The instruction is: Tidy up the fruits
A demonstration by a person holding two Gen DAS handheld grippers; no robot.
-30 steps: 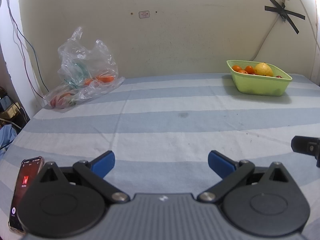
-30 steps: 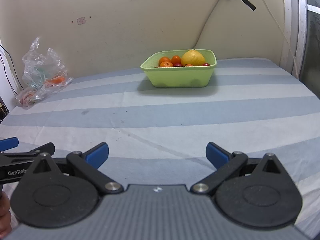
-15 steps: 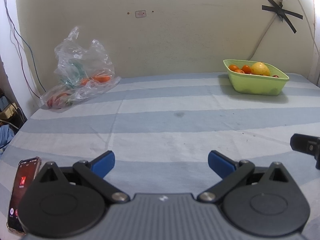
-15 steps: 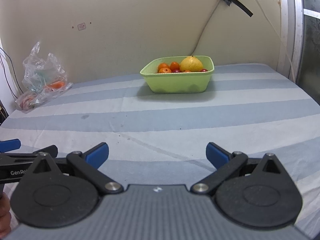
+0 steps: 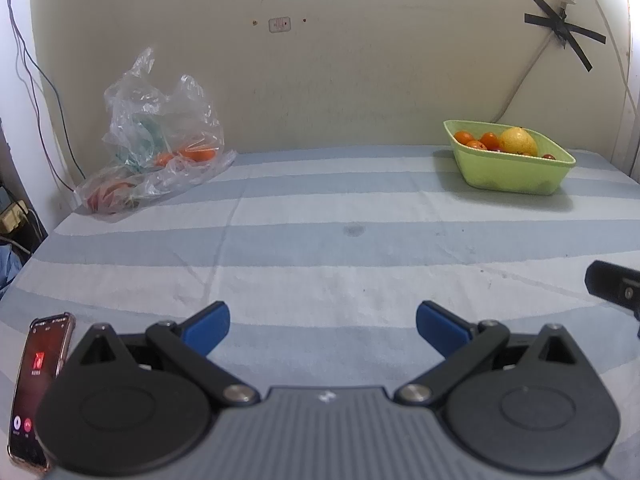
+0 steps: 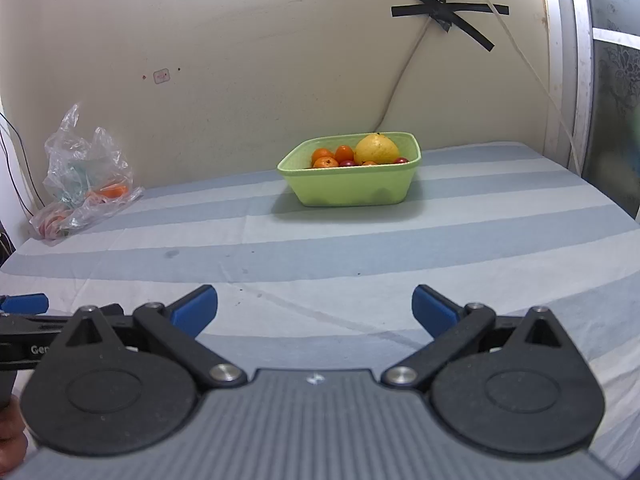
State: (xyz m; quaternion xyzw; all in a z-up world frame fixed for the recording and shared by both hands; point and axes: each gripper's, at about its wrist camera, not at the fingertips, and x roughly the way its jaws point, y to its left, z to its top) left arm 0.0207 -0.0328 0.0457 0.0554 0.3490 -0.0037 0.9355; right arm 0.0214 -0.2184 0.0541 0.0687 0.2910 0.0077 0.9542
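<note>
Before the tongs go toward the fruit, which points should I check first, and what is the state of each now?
1. Left tongs open, nothing held: ok.
2. Right tongs open, nothing held: ok.
3. Green basket upright on the striped cloth: ok.
4. Path to the basket free of things: ok.
5. Plastic bag mouth open for reaching the fruit: cannot tell.
6. Phone lies beside the left tongs, risk of a bump: not ok.

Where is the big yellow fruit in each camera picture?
Left wrist view: the yellow fruit sits far right, at the back, in the green basket.
Right wrist view: the yellow fruit sits just right of the middle, at the back, in the same basket.
Shared landmark: the black tape cross on the wall above.
</note>
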